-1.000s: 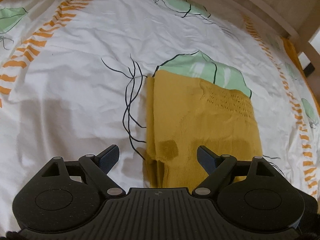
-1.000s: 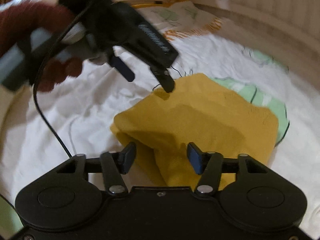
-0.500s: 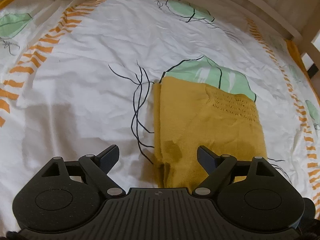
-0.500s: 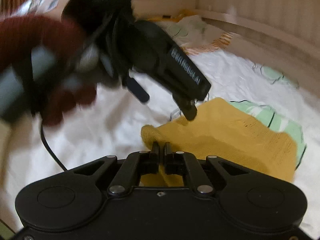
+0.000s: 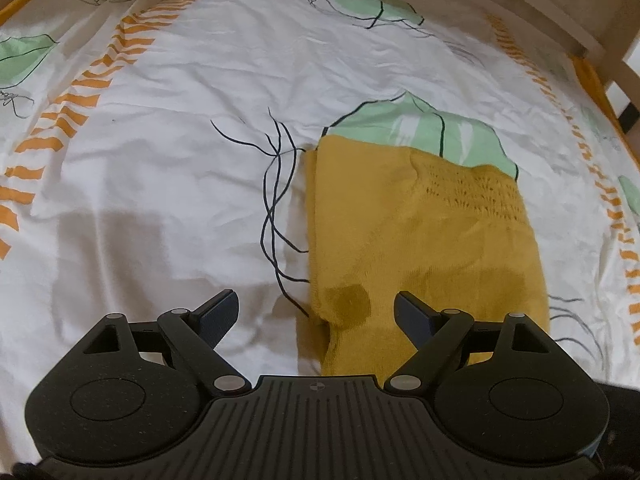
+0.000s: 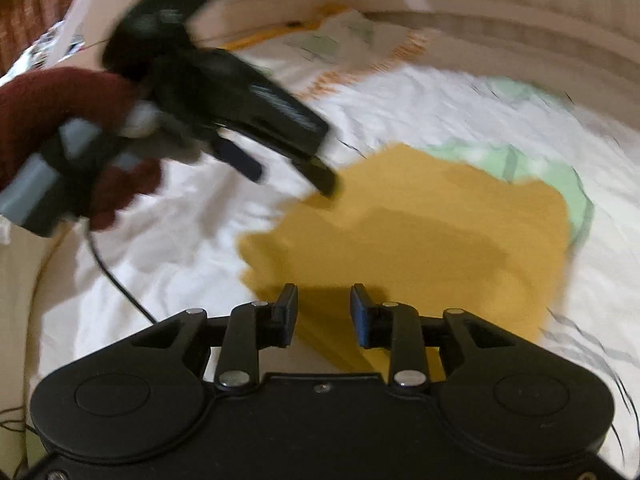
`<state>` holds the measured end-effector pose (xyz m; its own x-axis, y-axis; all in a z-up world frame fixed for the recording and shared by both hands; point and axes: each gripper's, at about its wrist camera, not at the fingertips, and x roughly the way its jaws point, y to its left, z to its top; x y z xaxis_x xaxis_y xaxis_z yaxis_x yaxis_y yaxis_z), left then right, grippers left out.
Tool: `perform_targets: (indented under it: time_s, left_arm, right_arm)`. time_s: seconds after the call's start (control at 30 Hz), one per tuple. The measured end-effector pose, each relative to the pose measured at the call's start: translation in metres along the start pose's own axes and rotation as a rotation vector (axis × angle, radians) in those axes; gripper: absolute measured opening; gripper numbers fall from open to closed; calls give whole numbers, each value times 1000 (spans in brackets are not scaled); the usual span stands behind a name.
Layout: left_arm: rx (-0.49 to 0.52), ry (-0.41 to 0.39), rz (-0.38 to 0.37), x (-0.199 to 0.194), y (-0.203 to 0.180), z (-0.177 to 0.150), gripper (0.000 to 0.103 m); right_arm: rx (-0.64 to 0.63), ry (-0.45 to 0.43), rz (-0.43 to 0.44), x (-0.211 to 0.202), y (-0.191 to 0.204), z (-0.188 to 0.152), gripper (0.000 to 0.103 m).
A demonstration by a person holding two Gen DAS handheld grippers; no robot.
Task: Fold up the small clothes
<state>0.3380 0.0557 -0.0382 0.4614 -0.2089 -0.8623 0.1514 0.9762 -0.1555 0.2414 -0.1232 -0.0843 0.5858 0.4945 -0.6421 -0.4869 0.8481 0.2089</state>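
A mustard-yellow knit garment [image 5: 416, 240] lies folded flat on the white patterned bedsheet [image 5: 180, 160]; it also shows in the right wrist view [image 6: 420, 232]. My left gripper [image 5: 316, 312] is open and empty, held above the garment's near left corner. My right gripper [image 6: 324, 312] is open, its fingers apart just over the garment's near edge, holding nothing. The left gripper also shows in the right wrist view [image 6: 292, 176], held by a hand in a dark red glove [image 6: 60, 100], hovering at the garment's far left edge.
The bedsheet has green leaf prints [image 5: 424, 136] and orange striped bands [image 5: 92, 80]. A wooden bed frame [image 5: 560, 12] runs along the far edge. A black cable [image 6: 116, 276] trails from the left gripper across the sheet.
My right gripper was shut on the garment's near edge half a second ago and is now open, the cloth let go and lying flat. My left gripper lifted slightly away, staying open.
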Motion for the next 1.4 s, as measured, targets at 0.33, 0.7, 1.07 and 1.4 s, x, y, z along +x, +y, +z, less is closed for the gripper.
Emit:
perform_targets:
  time_s: [0.33,0.7,1.07,1.4]
  left_arm:
    - [29,48,-14,0,7,-23,85]
    - [10,105,-89,10,12,-49,85]
    - [-192,80,-221,20,26,-37,85]
    - [-255,105,-319,16,36,-43,85]
  right_arm:
    - [168,64,0,-16,-36,-18,44]
    - [394,-34,-9,-33,-79,-13,73]
    - [707,-90,29,-20,-144,-22,79]
    - [744,-84,60,-19,-154,-30,79]
